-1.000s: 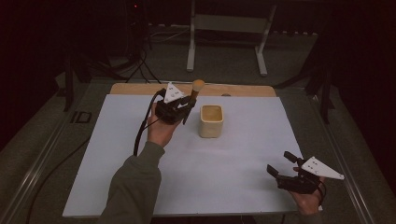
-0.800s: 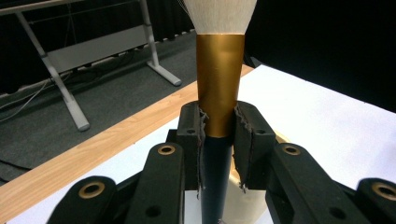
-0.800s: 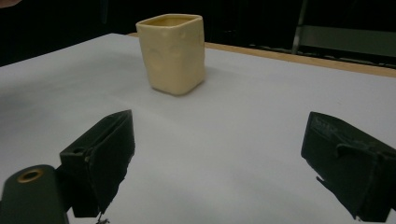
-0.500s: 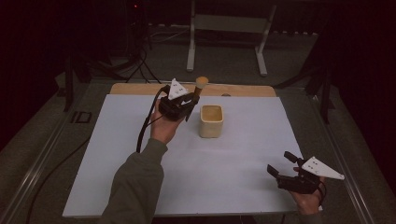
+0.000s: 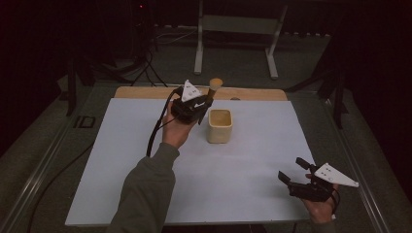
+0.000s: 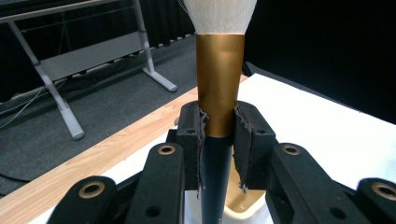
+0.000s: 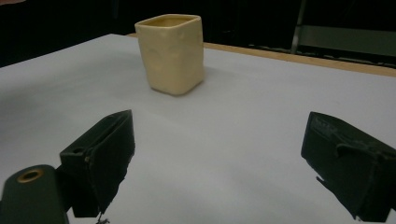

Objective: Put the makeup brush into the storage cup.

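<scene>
While the left tongs pinch the brush at its handle, its long axis stands near upright, bristles up, near the tabletop's far edge, just left of the cup. The right tongs rest spread near the front right corner, well apart.

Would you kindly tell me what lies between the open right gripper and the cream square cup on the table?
Nothing: in the right gripper view, bare white table surface runs from the right gripper to the cream square cup; the high view agrees.
</scene>
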The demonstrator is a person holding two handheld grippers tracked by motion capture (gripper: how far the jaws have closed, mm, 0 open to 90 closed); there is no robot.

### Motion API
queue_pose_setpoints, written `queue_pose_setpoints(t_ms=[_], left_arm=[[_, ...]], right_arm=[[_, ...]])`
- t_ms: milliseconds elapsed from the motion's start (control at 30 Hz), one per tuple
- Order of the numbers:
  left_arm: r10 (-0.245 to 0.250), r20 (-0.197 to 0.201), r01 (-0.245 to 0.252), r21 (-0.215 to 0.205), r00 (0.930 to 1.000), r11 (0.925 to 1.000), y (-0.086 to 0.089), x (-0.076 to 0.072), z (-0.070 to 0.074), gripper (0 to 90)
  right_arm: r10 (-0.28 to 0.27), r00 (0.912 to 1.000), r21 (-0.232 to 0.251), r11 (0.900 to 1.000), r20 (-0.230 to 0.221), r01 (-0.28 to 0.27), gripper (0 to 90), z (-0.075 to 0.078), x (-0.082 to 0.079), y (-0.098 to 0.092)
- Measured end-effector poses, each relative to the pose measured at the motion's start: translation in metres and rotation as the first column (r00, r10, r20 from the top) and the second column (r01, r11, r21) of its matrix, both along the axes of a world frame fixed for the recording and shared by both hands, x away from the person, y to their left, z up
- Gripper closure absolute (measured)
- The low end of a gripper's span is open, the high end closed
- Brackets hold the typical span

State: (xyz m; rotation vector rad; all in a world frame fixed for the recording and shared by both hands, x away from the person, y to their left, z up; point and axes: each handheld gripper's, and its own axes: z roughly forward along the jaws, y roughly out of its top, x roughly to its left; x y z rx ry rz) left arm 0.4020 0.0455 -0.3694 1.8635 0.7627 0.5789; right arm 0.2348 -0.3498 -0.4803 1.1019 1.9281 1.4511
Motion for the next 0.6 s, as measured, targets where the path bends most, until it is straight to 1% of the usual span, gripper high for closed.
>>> queue_pose_setpoints(t_ms=[200, 600], left_arm=[[-0.006, 0.003, 0.006, 0.000, 1.0000, 1.0000, -0.004, 0.001, 0.001, 74.4], [-0.013, 0.008, 0.013, -0.015, 0.9999, 0.9998, -0.014, 0.005, 0.001, 74.4]], right_arm=[[-0.001, 1.0000, 0.000, 1.000, -0.001, 0.001, 9.6, 0.000, 0.000, 0.000], [-0.003, 1.0000, 0.000, 1.000, -0.001, 0.003, 9.6, 0.000, 0.000, -0.001]])
